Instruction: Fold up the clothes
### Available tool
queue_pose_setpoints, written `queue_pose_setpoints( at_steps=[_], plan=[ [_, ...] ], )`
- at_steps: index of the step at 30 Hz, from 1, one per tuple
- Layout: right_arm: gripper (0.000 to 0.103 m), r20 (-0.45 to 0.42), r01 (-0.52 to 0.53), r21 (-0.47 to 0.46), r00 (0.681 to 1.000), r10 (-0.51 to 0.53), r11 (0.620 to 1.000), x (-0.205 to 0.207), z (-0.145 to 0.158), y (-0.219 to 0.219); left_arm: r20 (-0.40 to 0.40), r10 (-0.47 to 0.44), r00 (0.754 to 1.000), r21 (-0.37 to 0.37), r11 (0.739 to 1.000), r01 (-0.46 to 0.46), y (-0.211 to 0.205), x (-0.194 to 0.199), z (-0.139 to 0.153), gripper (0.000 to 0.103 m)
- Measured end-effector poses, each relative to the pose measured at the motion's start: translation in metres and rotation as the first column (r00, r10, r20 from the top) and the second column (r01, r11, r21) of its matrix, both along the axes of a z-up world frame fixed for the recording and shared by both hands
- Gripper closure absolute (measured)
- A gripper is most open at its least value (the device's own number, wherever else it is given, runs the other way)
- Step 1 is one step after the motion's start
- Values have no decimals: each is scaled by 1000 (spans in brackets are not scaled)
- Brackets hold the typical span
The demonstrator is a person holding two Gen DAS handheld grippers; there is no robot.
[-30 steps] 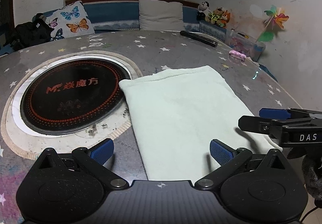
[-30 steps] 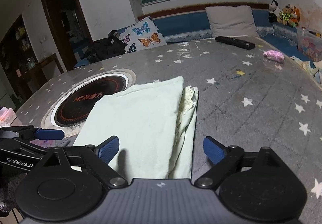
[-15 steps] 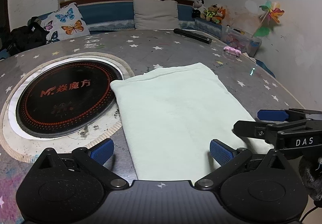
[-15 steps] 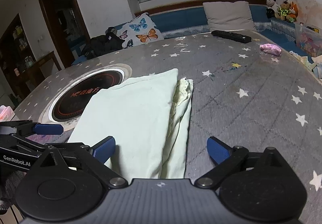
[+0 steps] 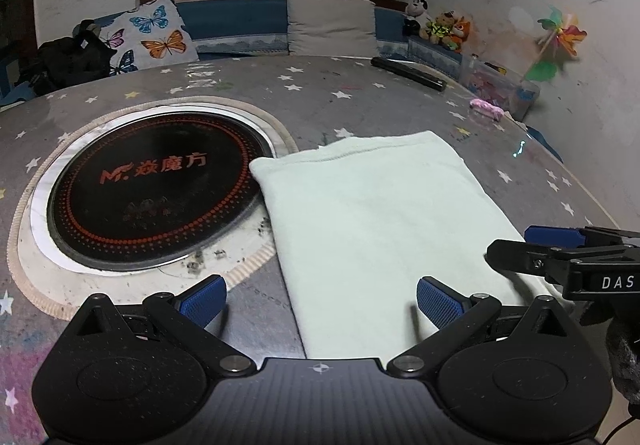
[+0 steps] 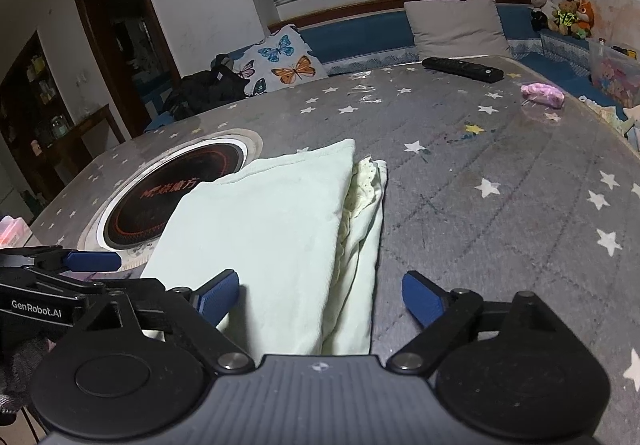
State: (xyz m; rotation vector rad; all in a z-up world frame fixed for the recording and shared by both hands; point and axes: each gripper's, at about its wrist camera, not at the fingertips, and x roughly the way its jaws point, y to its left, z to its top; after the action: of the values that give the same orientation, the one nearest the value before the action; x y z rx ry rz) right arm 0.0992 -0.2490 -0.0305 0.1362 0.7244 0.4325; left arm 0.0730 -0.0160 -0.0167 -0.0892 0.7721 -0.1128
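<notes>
The folded cloth (image 5: 376,221) lay on the starred table (image 5: 328,101), its left edge just over the hob (image 5: 152,185) rim. The left gripper (image 5: 320,297) stood spread over the cloth's near end, pinching nothing. The right gripper (image 6: 320,297), wide but closing, straddled the cloth's right edge without gripping it.

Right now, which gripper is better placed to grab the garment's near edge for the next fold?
Right, marginally. The right gripper straddles the garment's loose layered side, its jaws closing with the cloth between them. The left gripper, jaws wide, straddles the smooth side edge, half over bare table.
</notes>
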Motion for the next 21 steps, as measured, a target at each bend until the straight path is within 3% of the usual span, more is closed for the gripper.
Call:
queue_pose_setpoints(
  at_steps=[7,11,21],
  plan=[
    [32,-12,11,19,1000,-10,1000,13,-1,-4,-16,20,1000,9,1000,-20,3,10,-3,8],
    [44,-28,4,46,1000,-2,999,19,-3,-6,-28,25,999,4,1000,-25,6,16,-3,18],
    [44,-48,20,92,999,-16,996,36,-6,-6,-54,25,998,-51,998,-27,12,32,-3,32]
  ],
)
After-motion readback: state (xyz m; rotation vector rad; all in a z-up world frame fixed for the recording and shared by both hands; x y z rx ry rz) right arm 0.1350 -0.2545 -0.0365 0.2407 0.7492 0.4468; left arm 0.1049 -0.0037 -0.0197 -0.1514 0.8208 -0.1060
